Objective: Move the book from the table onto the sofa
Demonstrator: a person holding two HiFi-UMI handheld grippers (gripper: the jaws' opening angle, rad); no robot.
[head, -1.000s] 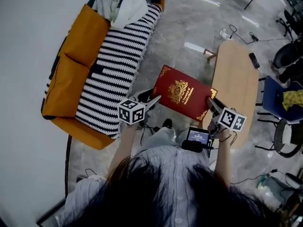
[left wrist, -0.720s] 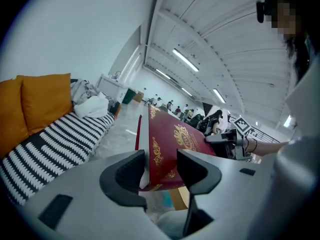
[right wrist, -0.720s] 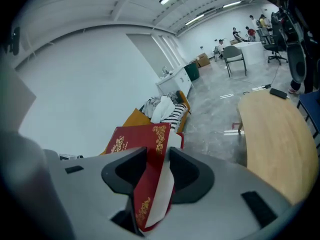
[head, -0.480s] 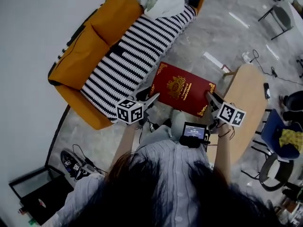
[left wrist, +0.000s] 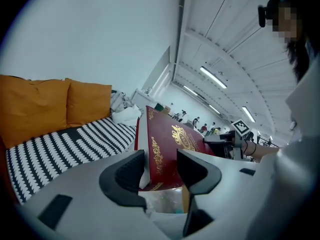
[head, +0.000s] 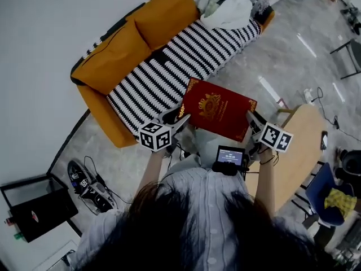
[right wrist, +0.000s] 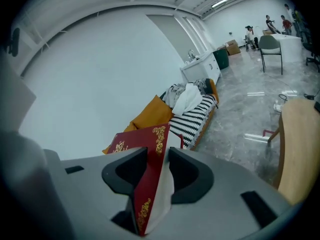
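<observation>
Left gripper [left wrist: 161, 169] is pinching the near-left corner of the red hardcover book [left wrist: 170, 144] - both pads are pressing on the gold-trimmed cover and the page block, so it's clamped on, not loose. Right gripper [right wrist: 157, 170] is doing the same thing at the opposite near corner, jaws biting down across the cover and the white pages. Two-corner grip makes sense to me: a wide, flat book would be sagging or twisting out of a single pinch, and holding both near corners is keeping it roughly level with the cover facing up. From the head view, the book [head: 217, 109] is hanging in the air over the grey floor [head: 265, 55], off the wooden table [head: 299, 151] on the right, with its far corner lining up about with the front edge of the orange sofa [head: 113, 55]. The seat's black-and-white striped throw [head: 169, 72] is looking open at the near end - the pile of clothes [head: 228, 7] is only taking up the far end, so I'd be aiming for the stripes.
</observation>
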